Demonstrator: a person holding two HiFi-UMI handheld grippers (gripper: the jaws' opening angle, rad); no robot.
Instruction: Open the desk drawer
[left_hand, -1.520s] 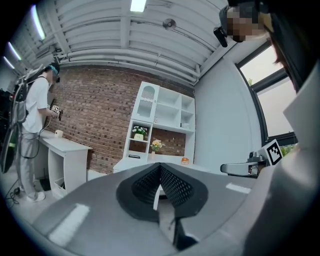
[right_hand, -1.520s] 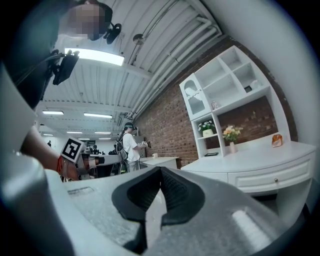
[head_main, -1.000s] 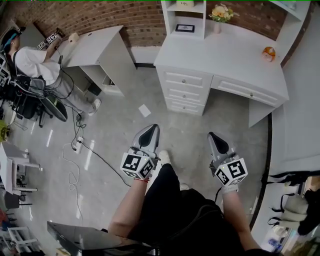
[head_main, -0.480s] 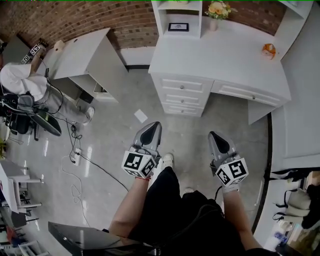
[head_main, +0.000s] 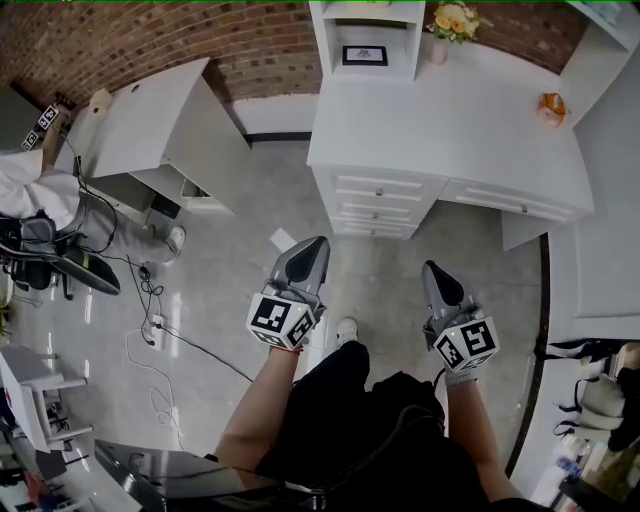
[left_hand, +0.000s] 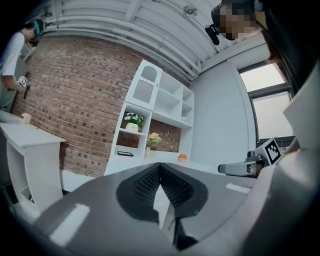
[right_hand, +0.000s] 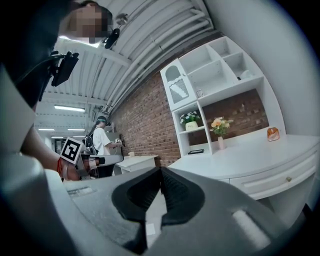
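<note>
The white desk (head_main: 450, 110) stands ahead against the brick wall. It has a stack of three small drawers (head_main: 378, 203) and one wide drawer (head_main: 517, 206) to their right, all closed. My left gripper (head_main: 318, 242) is held level over the floor, short of the drawer stack, jaws shut and empty (left_hand: 159, 166). My right gripper (head_main: 428, 267) is level beside it, also shut and empty (right_hand: 160, 170). The wide drawer with its knob (right_hand: 288, 179) shows in the right gripper view. Neither gripper touches the desk.
A shelf unit (head_main: 365, 35), a flower vase (head_main: 452, 25) and a small orange object (head_main: 551, 105) stand on the desk. A second white desk (head_main: 150, 115) is at the left, with a person's sleeve (head_main: 30, 190) beside it. Cables (head_main: 150, 330) and a paper scrap (head_main: 285, 238) lie on the floor.
Both grippers have moved forward toward the desk, which now appears closer. Their jaws have stayed shut.
</note>
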